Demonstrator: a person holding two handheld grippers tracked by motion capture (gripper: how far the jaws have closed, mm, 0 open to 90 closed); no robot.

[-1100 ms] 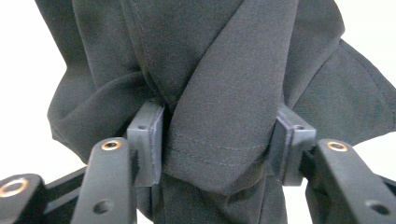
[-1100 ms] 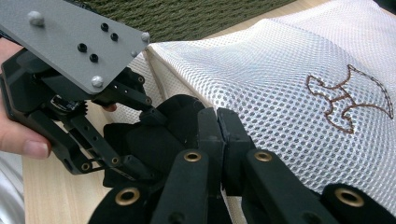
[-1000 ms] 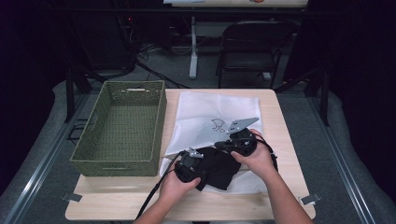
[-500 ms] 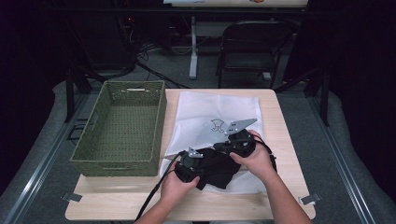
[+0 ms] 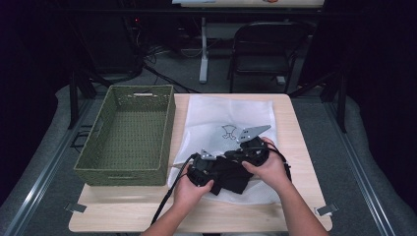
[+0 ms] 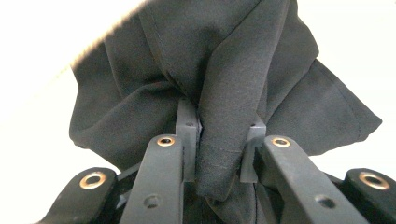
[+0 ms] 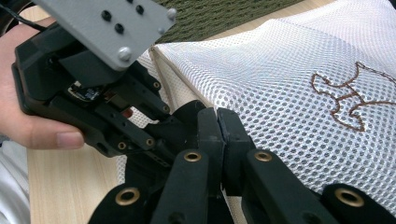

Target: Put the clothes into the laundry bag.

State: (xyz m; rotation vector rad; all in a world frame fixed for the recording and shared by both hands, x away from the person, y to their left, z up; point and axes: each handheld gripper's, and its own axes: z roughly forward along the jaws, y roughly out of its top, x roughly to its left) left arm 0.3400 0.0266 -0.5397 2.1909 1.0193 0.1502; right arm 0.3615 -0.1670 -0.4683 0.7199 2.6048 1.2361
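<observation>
A black garment (image 5: 232,178) lies bunched on the front part of a white mesh bag (image 5: 221,115) with a brown emblem. In the left gripper view, my left gripper (image 6: 222,135) pinches a hanging fold of the black garment (image 6: 140,79); its jaws have just been closing and the pads press on the cloth. My right gripper (image 7: 217,119) is shut, pads together, at the seamed edge of the mesh bag (image 7: 280,70); whether mesh is caught between them I cannot tell. From above, the left gripper (image 5: 215,168) and right gripper (image 5: 232,156) meet tip to tip over the garment.
A green woven basket (image 5: 123,173) stands on the left half of the wooden table (image 5: 295,128), close beside the bag. A folding chair (image 5: 265,49) and cables sit on the floor beyond the far edge.
The left gripper's jaws have drawn in on the black cloth. Both hands stay nearly where they were over the garment.
</observation>
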